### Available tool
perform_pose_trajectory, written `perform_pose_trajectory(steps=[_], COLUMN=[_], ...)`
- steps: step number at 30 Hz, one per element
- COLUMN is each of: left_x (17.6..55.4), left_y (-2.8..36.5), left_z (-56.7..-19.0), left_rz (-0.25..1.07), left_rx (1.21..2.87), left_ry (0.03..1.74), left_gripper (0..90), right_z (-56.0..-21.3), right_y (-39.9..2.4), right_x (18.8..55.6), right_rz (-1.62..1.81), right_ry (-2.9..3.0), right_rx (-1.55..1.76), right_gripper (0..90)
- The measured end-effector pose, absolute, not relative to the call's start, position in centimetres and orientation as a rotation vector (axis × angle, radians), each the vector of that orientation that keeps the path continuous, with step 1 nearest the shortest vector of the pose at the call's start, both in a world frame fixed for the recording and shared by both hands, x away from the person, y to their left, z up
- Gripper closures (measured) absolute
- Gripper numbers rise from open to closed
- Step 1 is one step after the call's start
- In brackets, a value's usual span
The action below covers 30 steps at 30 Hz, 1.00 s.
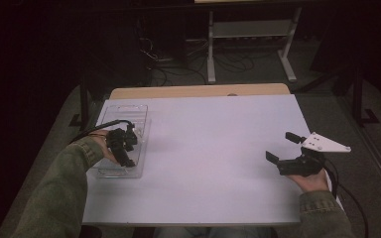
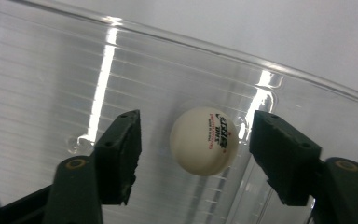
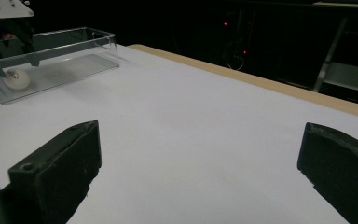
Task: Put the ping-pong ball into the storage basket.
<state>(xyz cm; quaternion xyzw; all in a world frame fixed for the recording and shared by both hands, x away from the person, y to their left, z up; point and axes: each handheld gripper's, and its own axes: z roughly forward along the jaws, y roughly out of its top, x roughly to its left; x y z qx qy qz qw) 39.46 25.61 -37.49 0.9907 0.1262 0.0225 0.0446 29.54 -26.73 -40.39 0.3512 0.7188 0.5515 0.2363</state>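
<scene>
A white table-tennis ball with red print lies on the floor of a clear plastic tray. My left gripper hangs over it with its jaws apart. The ball sits between the two pads, with a gap on each side. In the high view the left gripper points down into the tray at the table's left side. My right gripper rests low at the right side, open wide, with only bare table between its jaws. From there the ball shows inside the tray, far off.
The white table top stretches between the two hands. A wooden strip runs along its far edge. Beyond it, on the dark floor, stand a metal frame and loose cables.
</scene>
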Motion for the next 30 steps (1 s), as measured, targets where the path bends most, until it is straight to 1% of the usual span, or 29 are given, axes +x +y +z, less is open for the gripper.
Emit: perform_pose_trajectory(steps=[4,11,21,24,30], left_x=[39.5,39.7,40.0,40.0,40.0], left_y=[25.7,25.9,26.6,26.9,27.6], left_z=[-37.3,-37.0,-35.8,-35.3,-34.3], left_rz=[0.108,0.171,0.234,0.271,0.305], left_rx=[3.028,3.009,2.931,2.896,2.836], left_ry=[0.406,0.470,0.582,0.603,0.626], left_gripper=[26.4,13.4,0.8,0.0,0.0], right_z=[-40.4,-40.4,-40.4,-40.4,-40.4], right_y=[-26.8,-26.8,-26.8,-26.8,-26.8], right_x=[29.5,29.5,29.6,29.6,29.5], right_rz=[1.513,1.512,1.511,1.510,1.510], right_ry=[1.971,1.971,1.971,1.971,1.970], right_rx=[0.963,0.964,0.965,0.965,0.967], right_gripper=[0.0,0.0,0.0,0.0,0.0])
